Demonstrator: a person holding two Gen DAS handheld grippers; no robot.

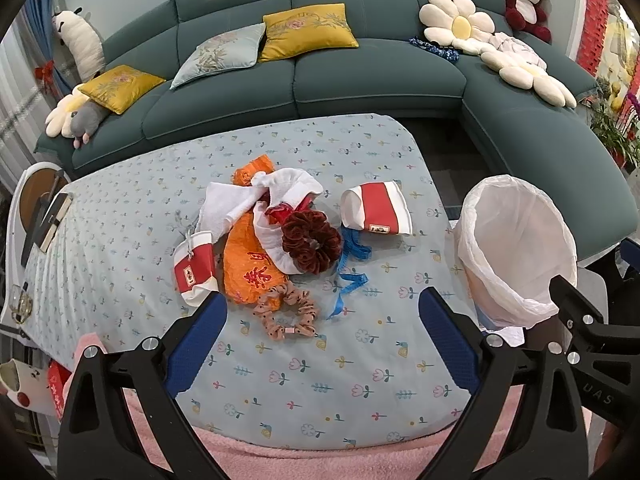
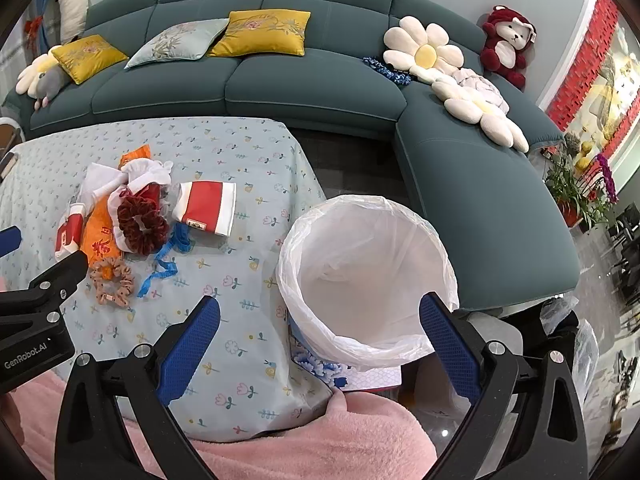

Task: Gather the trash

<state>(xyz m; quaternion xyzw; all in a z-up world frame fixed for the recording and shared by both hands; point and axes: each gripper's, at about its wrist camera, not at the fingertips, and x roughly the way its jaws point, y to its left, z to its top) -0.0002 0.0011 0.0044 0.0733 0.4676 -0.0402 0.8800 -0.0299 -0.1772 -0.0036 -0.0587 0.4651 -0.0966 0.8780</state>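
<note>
The desk (image 1: 280, 400) is covered with a light blue flowered cloth, and the trash lies in one heap near its middle. In this heap I see a white cloth (image 1: 256, 200), an orange bag (image 1: 250, 268) with red characters, a dark red scrunchie (image 1: 312, 244) on top, and a blue ribbon (image 1: 348, 276) that comes out on the side toward the bin. One red and white paper cup (image 1: 194, 270) lies at the left edge of the heap, and a second cup (image 1: 378, 210) lies on its side a little apart, between the heap and the bin. A pink dotted scrunchie (image 1: 286, 312) rests at the near edge of the heap, touching the orange bag. The bin (image 2: 368, 276), lined with a white plastic bag, stands just beside the right edge of the desk. The left tongs (image 1: 322, 326) hang above the desk just before the heap, wide open and holding nothing. The right tongs (image 2: 320, 332) are also wide open and empty, above the near rim of the bin. Behind the desk stands a green sofa (image 1: 360, 80) with cushions.
</note>
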